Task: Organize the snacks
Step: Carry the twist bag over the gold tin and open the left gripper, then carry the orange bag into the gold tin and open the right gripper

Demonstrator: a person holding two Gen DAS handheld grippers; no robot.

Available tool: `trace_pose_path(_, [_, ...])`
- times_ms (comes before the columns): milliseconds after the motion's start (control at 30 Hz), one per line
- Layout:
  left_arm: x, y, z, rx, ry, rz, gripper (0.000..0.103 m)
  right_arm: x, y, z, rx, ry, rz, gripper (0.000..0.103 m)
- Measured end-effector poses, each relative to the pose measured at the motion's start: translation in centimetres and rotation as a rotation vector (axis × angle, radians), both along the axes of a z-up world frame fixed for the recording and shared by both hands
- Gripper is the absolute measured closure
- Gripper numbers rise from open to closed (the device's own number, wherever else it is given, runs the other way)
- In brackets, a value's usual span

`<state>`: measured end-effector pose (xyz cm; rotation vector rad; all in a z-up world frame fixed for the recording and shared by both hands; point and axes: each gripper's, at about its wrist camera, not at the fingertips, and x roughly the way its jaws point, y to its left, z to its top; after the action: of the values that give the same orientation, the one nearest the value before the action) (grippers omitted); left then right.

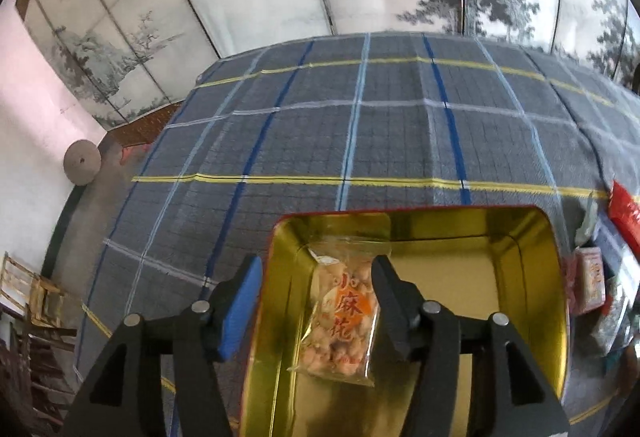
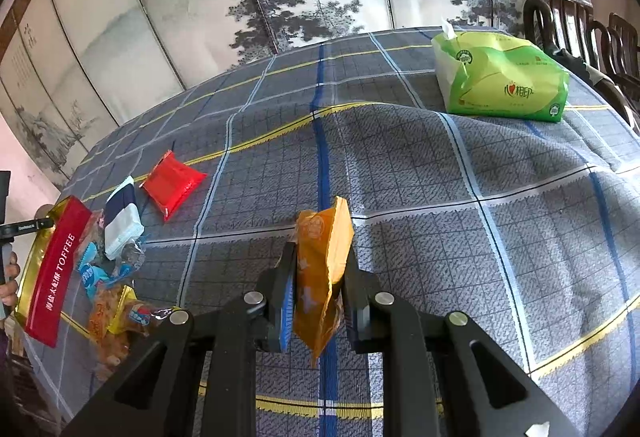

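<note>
A gold-lined tin [image 1: 532, 261] with a red outside sits on the plaid tablecloth. A clear snack packet with orange characters [image 1: 340, 313] lies inside it on the left. My left gripper [image 1: 316, 277] is open above that packet, jaws wide apart, left finger outside the tin wall. My right gripper [image 2: 320, 269] is shut on an orange snack packet [image 2: 320, 269], held above the cloth. Loose snacks lie at the left of the right wrist view: a red packet [image 2: 172, 183], a navy-and-white packet [image 2: 122, 221], blue candies [image 2: 92, 273] and an orange-yellow packet [image 2: 116, 321].
The tin shows in the right wrist view as a red TOFFEE side [image 2: 52, 273] at far left. A green tissue pack [image 2: 504, 77] stands at the back right. Dark wooden chairs [image 2: 580, 21] are beyond it. More packets [image 1: 592, 281] lie right of the tin.
</note>
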<state>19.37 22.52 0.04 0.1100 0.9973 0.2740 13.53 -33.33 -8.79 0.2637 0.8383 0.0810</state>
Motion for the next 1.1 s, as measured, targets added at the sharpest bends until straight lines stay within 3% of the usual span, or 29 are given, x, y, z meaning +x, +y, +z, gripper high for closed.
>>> trace_pose_path(100, [-2.6, 0.4, 2.1, -0.090, -0.080, 0.007, 0.045, 0.0, 0.2, 0.0, 0.006, -0.001, 0.000, 0.085])
trace_pose_path(200, [-6.6, -0.1, 4.6, -0.099, -0.175, 0.033, 0.045, -0.2, 0.3, 0.1, -0.001, -0.004, 0.000, 0.085])
trace_pose_path(367, [-13.5, -1.5, 6.3, -0.099, -0.237, 0.045, 0.045, -0.6, 1.3, 0.9, 0.044, 0.004, 0.010, 0.085])
trace_pose_path(467, [-16.8, -2.5, 6.3, -0.090, -0.228, 0.045, 0.045, -0.8, 3.4, 2.6, 0.061, -0.026, 0.067, 0.085])
trace_pose_path(533, [-19.2, -3.0, 6.2, -0.117, -0.231, 0.053, 0.045, -0.8, 5.8, 4.1, 0.075, -0.048, 0.130, 0.086])
trace_pose_path(767, [-24.2, -4.6, 6.4, -0.087, -0.238, 0.035, 0.044, -0.3, 15.0, 7.9, 0.168, -0.089, 0.343, 0.086])
trace_pose_path(1100, [-25.3, -2.6, 6.4, -0.114, -0.228, 0.072, 0.044, 1.9, 28.7, 9.3, 0.214, -0.064, 0.614, 0.086])
